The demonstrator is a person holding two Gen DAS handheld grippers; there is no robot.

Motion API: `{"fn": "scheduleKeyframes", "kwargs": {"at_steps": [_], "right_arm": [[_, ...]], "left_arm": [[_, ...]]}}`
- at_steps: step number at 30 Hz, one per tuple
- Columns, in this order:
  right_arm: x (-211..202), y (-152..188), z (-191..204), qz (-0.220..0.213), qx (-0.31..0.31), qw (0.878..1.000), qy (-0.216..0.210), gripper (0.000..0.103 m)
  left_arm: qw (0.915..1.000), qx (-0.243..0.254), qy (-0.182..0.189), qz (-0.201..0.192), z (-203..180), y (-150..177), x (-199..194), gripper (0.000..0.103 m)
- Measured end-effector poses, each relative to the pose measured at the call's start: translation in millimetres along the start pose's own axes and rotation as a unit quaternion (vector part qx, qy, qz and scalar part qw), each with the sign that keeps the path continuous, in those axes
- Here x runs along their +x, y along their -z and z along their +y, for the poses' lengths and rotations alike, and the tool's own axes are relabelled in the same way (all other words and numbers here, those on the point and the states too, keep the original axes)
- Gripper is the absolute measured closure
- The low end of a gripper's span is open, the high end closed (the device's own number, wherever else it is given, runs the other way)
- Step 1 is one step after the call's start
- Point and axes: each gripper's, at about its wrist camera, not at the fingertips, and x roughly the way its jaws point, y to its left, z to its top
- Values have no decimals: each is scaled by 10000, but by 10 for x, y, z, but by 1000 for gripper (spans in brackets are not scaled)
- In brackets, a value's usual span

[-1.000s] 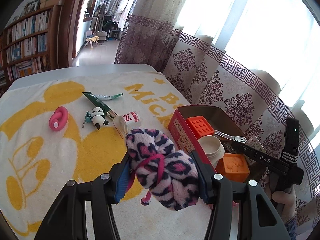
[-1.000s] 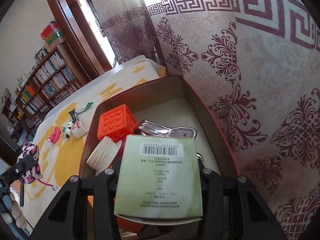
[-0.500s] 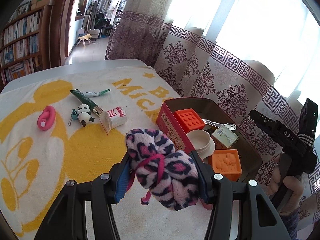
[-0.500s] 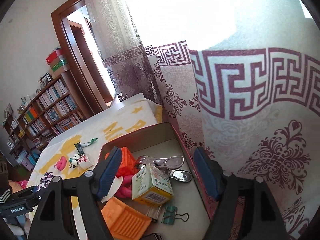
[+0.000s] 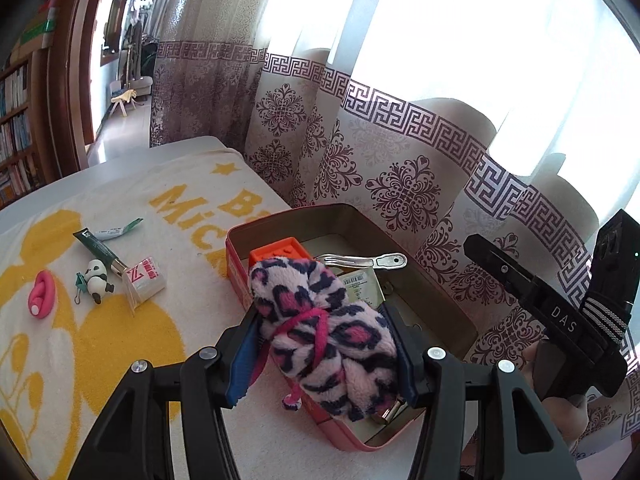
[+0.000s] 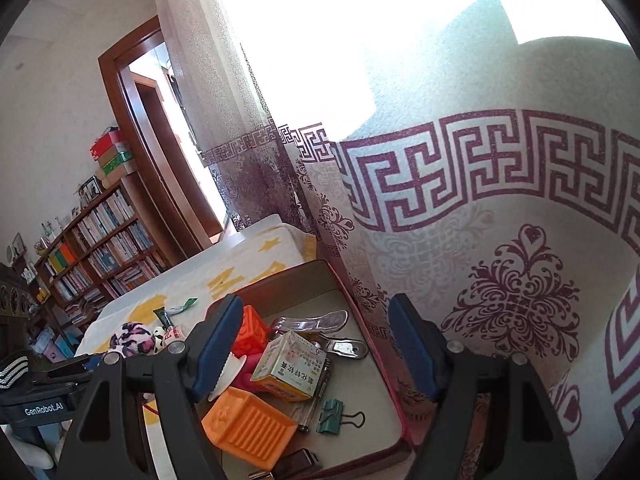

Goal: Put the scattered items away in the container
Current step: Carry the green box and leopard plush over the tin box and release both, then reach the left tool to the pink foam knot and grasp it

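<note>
Although clamped in the right claw [image 6: 314, 308] a second ago, now lying loose in the tin [image 6: 372, 344]: small box [image 6: 288, 360], label up, resting against the orange blocks at 6 o'clock in the right view. Right claw itself: spread wide, nothing between the pads, lifted back above the tin's near end. Counts as one item delivered.

Left claw [image 5: 320, 316]: clamped on the plush toy [image 5: 304, 280], both pads pressed into the fur, pink cord hanging below. Carried from over the towel [image 5: 120, 320] to above the tin's near half; now overlapping the tin's rim and the red block in the left view. Not yet released. Judged next step: lower a little and let go over the bare floor of the tin, toward 3 o'clock, clear of the metal clip [image 5: 360, 260].

Still out on the counter, at 9 o'clock in the left view, well apart from the tin: pink piece [image 5: 40, 300], panda charm [image 5: 96, 276], dark tube [image 5: 100, 248], white sachet [image 5: 146, 278], green-tipped packet [image 5: 120, 232]. Panda, tube and sachet touching or nearly so; pink piece alone.

Judged well under way, not finished: five items outstanding after the toy.
</note>
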Motion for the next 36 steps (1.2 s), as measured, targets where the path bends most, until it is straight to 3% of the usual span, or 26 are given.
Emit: {"fn": "scheduleKeyframes", "kwargs": {"at_steps": [3,7,8,12,16,20,25,29,36], "right_arm": [[-35,2,-44,-49,36,10000,10,24],[-23,5,-90,-43,105,9999,-5,24],[-18,11,-93,-32,100,9999,-10,24],[-8,44,-75,-6,48,10000,-32,24],[11,80,-10,53,-1,10000,-77,24],[3,114,105,95,-107,9998,-140,24],[-9,178,329,133,-266,9991,-313,23],[61,268,621,297,-560,9967,-514,23],[237,474,1139,639,-944,9894,-898,23]], "left_arm": [[9998,68,145,-89,-142,-168,43,45],[9989,-95,428,-176,-226,-377,88,18],[9989,-92,418,-190,-235,-400,103,18],[9998,-11,-23,-218,-138,-358,147,18],[9992,-314,-242,-30,168,-200,185,18],[9965,-547,-623,-101,545,12,68,18],[9824,-979,-1586,-97,1212,343,-86,18],[9700,-1593,-1835,-81,1688,564,-224,18],[9610,-1671,-2200,-133,2020,764,-378,18]]}}
